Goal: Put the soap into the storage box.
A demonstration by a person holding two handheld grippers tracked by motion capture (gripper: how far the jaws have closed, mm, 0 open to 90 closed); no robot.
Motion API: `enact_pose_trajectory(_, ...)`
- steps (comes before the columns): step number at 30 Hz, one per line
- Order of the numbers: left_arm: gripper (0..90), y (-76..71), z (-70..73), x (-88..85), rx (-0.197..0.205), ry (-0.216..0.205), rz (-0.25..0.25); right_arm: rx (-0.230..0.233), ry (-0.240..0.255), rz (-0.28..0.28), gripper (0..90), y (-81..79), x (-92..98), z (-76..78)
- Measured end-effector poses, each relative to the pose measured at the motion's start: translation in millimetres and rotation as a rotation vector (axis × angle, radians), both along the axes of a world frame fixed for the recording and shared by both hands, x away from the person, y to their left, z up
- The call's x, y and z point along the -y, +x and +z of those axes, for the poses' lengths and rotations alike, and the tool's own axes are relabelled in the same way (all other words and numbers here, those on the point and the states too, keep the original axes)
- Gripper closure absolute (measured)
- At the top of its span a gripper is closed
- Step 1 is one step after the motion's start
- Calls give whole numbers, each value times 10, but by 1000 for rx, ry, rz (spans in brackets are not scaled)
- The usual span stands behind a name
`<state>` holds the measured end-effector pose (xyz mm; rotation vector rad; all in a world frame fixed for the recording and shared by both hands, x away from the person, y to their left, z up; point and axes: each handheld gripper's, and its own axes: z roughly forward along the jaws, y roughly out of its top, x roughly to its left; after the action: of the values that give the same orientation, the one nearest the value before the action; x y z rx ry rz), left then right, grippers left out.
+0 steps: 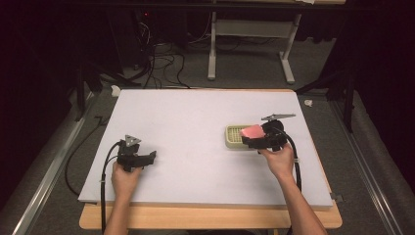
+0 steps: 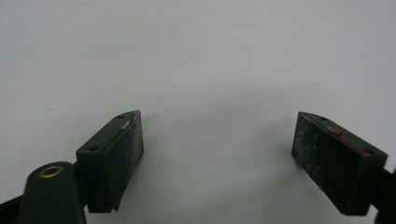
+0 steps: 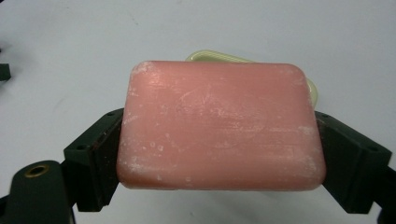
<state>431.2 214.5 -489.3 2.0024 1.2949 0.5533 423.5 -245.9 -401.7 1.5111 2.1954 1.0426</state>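
On the white table top [image 1: 195, 147] the right gripper [image 3: 219, 154] clamps the pink soap bar [image 3: 219, 126] just above the yellowish soap dish [image 1: 236, 137], so lowering and release seem left, while the left gripper [image 2: 217, 149] waits open, well apart.

Both forearms are showing bare — no sleeves. Each black hand-held gripper [image 1: 147, 159] is trailing a black cable and carrying a grey three-cornered plate — brass-ringed screw holes are showing.
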Motion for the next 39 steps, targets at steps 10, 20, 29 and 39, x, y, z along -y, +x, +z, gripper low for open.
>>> enact_pose_trajectory(10,173,1,0,-1,0,-1,0,-48,-18,-21,137,157,-131,-27)
enact_pose_trajectory(20,173,1,0,-2,-1,-2,0,-82,-35,-39,137,287,-191,-65)
enact_pose_trajectory(29,173,2,-1,-3,-1,-4,0,-122,-66,-67,137,400,-248,-155)
enact_pose_trajectory(39,173,2,-1,-3,-1,-4,0,-172,-84,-94,136,490,-285,-253)
